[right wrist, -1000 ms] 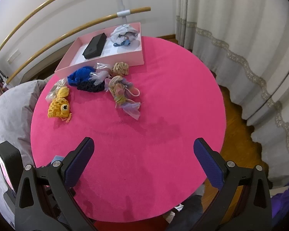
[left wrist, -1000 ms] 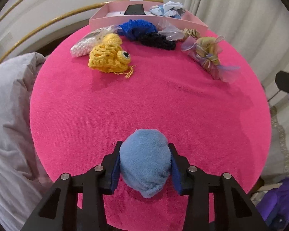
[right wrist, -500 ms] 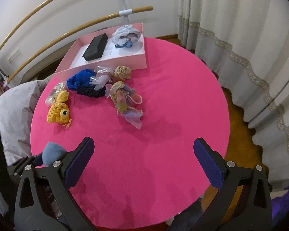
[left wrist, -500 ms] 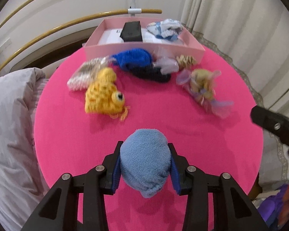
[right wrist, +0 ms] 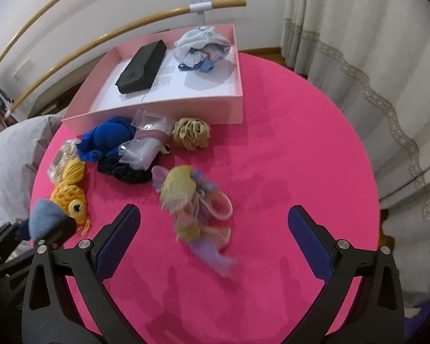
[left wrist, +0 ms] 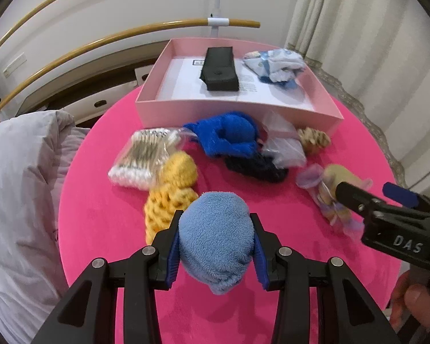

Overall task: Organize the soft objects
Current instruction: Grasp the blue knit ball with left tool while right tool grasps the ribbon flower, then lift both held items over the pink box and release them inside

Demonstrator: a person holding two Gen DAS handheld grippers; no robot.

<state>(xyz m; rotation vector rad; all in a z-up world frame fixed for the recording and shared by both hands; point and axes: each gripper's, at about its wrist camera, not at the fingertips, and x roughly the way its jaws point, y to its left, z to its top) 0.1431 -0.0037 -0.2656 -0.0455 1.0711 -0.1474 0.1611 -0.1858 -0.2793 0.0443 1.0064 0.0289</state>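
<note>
My left gripper (left wrist: 215, 246) is shut on a light blue fleece bundle (left wrist: 216, 238), held above the round pink table (left wrist: 272, 301); the bundle also shows in the right wrist view (right wrist: 44, 219). A pink box (left wrist: 238, 109) at the far edge holds a black case (left wrist: 220, 68) and a pale blue cloth (left wrist: 275, 63). In front of the box lie a yellow crochet fish (right wrist: 68, 197), a blue knit item (left wrist: 229, 136), a black scrunchie (left wrist: 255, 169), a beige scrunchie (right wrist: 190, 133) and a pastel tulle bundle (right wrist: 192, 200). My right gripper (right wrist: 215, 235) is open and empty above the pastel bundle.
A bag of cotton swabs (left wrist: 146, 154) and a clear plastic packet (right wrist: 144, 146) lie among the soft items. A grey quilt (left wrist: 17, 195) lies left of the table. Curtains (right wrist: 358, 43) hang on the right. Wooden rails (left wrist: 129, 34) run behind the box.
Both grippers have moved forward toward the pink box and the pile. The left gripper still holds the light blue bundle. The right gripper stays open and now hovers over the pastel bundle.
</note>
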